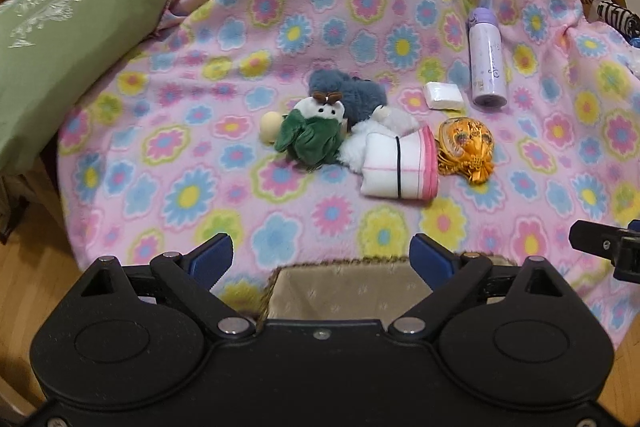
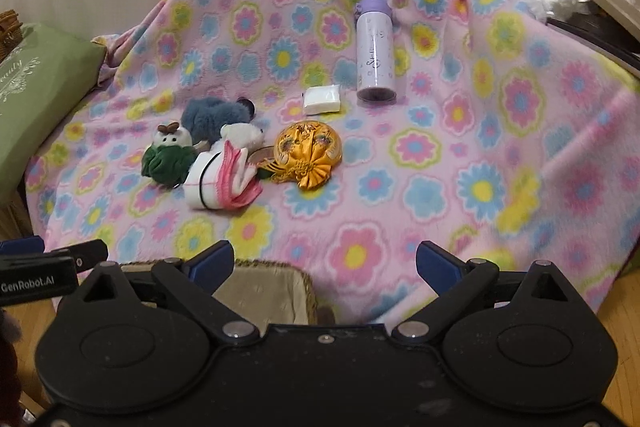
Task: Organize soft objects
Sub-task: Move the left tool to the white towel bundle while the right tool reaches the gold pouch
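Left gripper (image 1: 322,254) and right gripper (image 2: 325,261): jaws spread wide on both, nothing between them, each hanging above a fabric-lined wicker basket (image 1: 344,291) at the near edge of the floral blanket (image 1: 224,39). Soft objects clustered mid-blanket, touching: green plush (image 1: 310,139), blue-grey plush (image 1: 352,93), white plush (image 1: 390,121), banded rolled towel (image 1: 400,169), gold pouch (image 1: 466,149) just beside. Lavender bottle (image 1: 486,61) and white packet (image 1: 443,96) lie farther back.
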